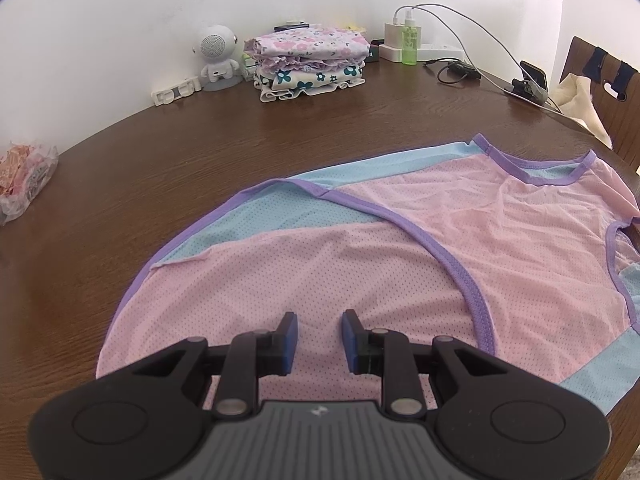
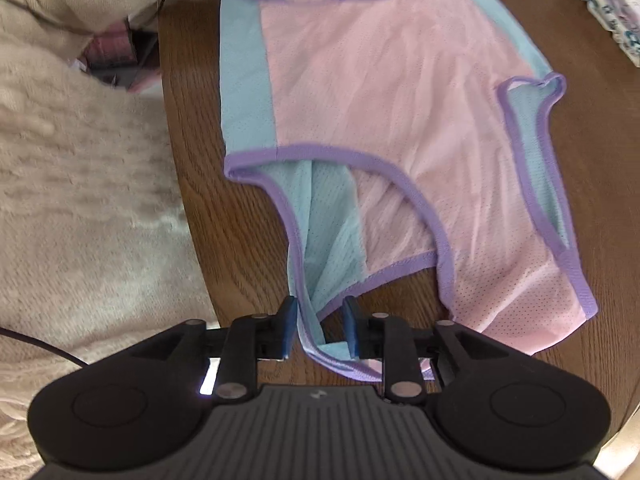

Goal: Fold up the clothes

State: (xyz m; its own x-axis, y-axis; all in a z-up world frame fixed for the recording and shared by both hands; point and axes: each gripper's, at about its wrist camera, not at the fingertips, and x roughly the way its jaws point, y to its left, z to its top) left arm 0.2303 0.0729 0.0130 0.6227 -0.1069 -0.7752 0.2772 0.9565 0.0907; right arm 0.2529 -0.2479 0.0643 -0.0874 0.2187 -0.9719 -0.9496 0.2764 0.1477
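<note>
A pink mesh vest with light-blue side panels and purple trim lies spread on the brown wooden table. My left gripper is open and empty, hovering over the vest's pink hem area. In the right wrist view the same vest lies flat. Its near shoulder strap of blue mesh and purple trim is bunched and runs between the jaws of my right gripper. The jaws stand apart with a gap; the strap touches the left pad only.
A stack of folded floral clothes stands at the back by the wall, beside a small white robot speaker. Chargers, a green spray bottle and cables lie back right. A plastic bag lies far left. A cream fleece covers the table's left edge.
</note>
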